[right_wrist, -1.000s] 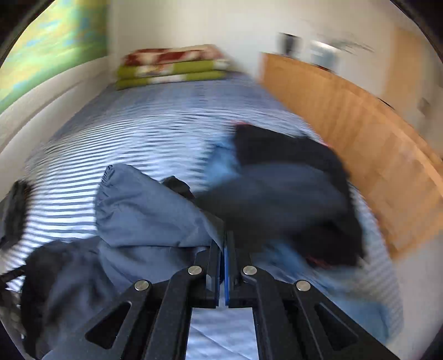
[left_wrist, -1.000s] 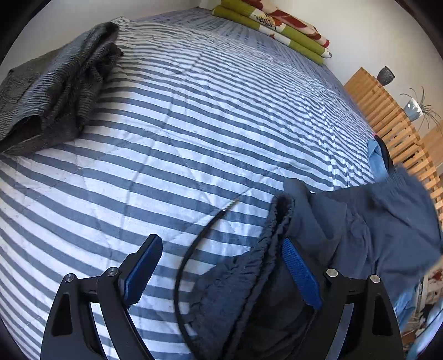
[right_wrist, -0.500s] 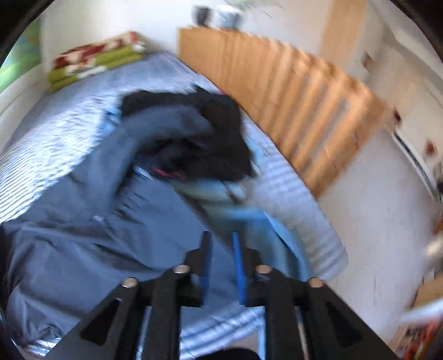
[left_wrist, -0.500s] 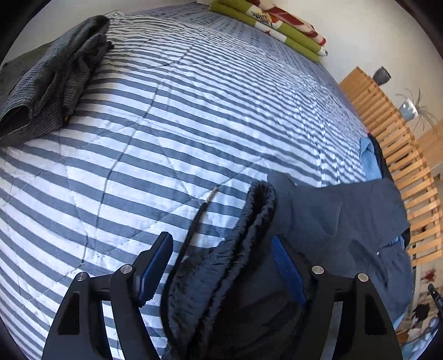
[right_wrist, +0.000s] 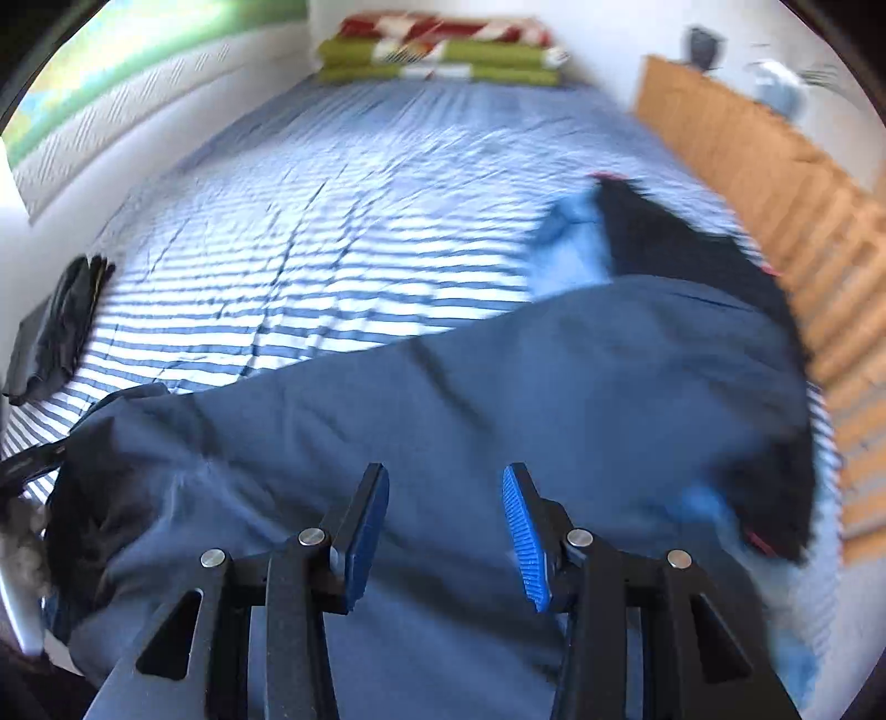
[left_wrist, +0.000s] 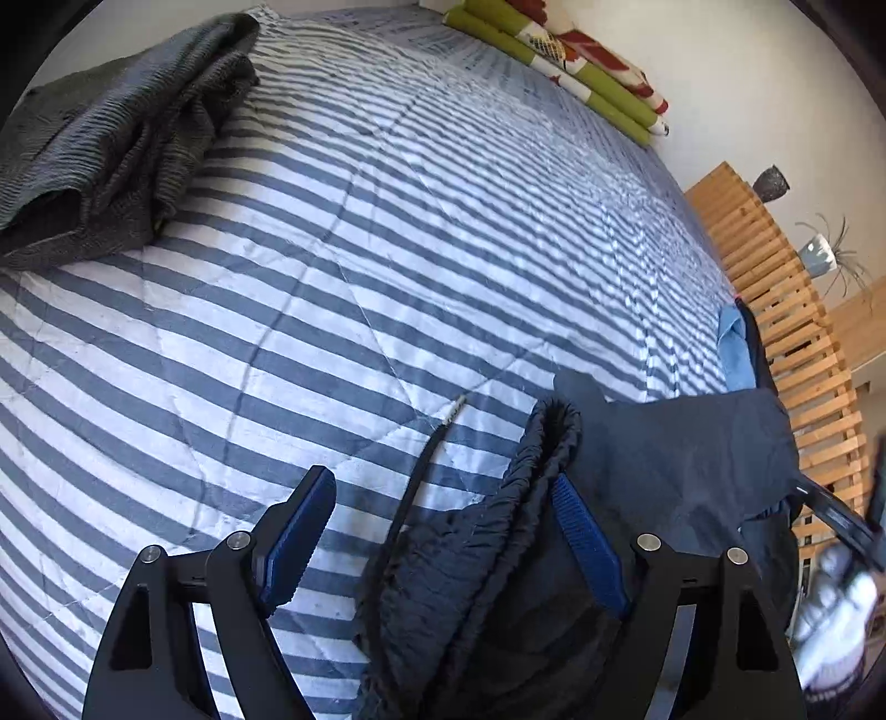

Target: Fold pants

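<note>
Dark navy pants (right_wrist: 498,376) lie spread across the striped bed cover (left_wrist: 387,249), legs running to the right. Their gathered waistband (left_wrist: 520,498) and black drawstring (left_wrist: 421,459) lie between the fingers of my left gripper (left_wrist: 443,531). Its jaws are opening; the right pad (left_wrist: 587,543) rests against the fabric without any pinch. My right gripper (right_wrist: 446,526) hovers over the middle of the pants, its jaws opening with only flat cloth below them. This view is motion-blurred.
A dark grey ribbed garment (left_wrist: 111,138) lies at the bed's far left. Black and light blue clothes (right_wrist: 653,243) are piled under the pants' right end. A slatted wooden rail (left_wrist: 775,310) borders the right side. Folded green and red blankets (right_wrist: 443,50) sit at the head.
My right gripper went from shut on the pants fabric to open and swung back over the pants. The lifted cloth now lies flat. The left gripper stayed by the waistband.
</note>
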Demonstrator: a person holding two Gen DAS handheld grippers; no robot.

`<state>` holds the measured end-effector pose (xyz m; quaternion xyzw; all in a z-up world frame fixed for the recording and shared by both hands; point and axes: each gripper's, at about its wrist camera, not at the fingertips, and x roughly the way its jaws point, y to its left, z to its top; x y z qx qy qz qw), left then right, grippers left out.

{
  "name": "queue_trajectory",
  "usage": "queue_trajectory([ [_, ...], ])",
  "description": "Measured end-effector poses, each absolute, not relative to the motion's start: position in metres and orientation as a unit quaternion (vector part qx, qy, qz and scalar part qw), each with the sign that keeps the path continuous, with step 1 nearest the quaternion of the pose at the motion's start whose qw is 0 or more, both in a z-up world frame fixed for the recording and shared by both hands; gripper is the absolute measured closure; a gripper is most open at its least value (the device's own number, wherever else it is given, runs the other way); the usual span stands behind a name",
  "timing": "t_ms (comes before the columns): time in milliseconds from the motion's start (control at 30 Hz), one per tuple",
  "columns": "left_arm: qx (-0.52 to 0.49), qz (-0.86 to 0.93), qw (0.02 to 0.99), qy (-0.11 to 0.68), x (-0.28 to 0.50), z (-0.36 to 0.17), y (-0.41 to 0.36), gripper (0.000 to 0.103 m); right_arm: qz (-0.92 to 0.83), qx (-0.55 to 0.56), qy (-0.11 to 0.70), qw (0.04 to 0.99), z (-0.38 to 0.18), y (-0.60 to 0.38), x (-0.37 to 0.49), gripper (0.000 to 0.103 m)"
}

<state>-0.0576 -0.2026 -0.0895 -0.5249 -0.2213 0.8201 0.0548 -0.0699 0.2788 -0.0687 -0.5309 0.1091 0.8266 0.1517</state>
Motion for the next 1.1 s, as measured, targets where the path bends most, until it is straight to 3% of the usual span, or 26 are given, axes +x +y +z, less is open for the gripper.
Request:
queue_trajectory([
  [100,-0.519,0.827,0.053,-0.21,-0.056,-0.084,-0.208,0.02,0.815,-0.554,0.107,0.133,-0.101,0.27,-0.118,0.062],
  [200,-0.53,0.824,0.051,-0.193,-0.062,-0.092,-0.203,0.021,0.804,-0.576,0.091,0.115,-0.128,0.258,-0.153,0.051],
  [267,-0.542,0.818,0.061,-0.184,-0.069,-0.099,-0.194,0.028,0.798,-0.587,0.082,0.105,-0.141,0.251,-0.163,0.05],
  [367,-0.543,0.818,0.076,-0.173,-0.07,-0.101,-0.184,0.033,0.803,-0.585,0.055,0.099,-0.149,0.238,-0.166,0.04],
  [400,-0.542,0.821,0.079,-0.162,-0.07,-0.1,-0.181,0.04,0.806,-0.581,0.046,0.1,-0.149,0.235,-0.164,0.041],
  [467,-0.54,0.823,0.079,-0.158,-0.071,-0.101,-0.178,0.064,0.812,-0.575,0.049,0.085,-0.148,0.231,-0.159,0.058],
  [533,-0.538,0.821,0.083,-0.17,-0.071,-0.102,-0.177,0.085,0.813,-0.576,0.038,0.077,-0.144,0.224,-0.156,0.099],
  [667,-0.519,0.83,0.073,-0.189,-0.062,-0.088,-0.189,0.09,0.829,-0.55,0.041,0.096,-0.118,0.22,-0.143,0.101],
  [767,-0.489,0.844,0.056,-0.212,-0.047,-0.065,-0.216,0.091,0.855,-0.503,0.076,0.103,-0.078,0.227,-0.126,0.102],
  [1100,-0.374,0.892,-0.012,-0.255,-0.022,0.031,-0.315,0.093,0.922,-0.336,0.063,0.179,0.062,0.252,-0.129,0.102],
])
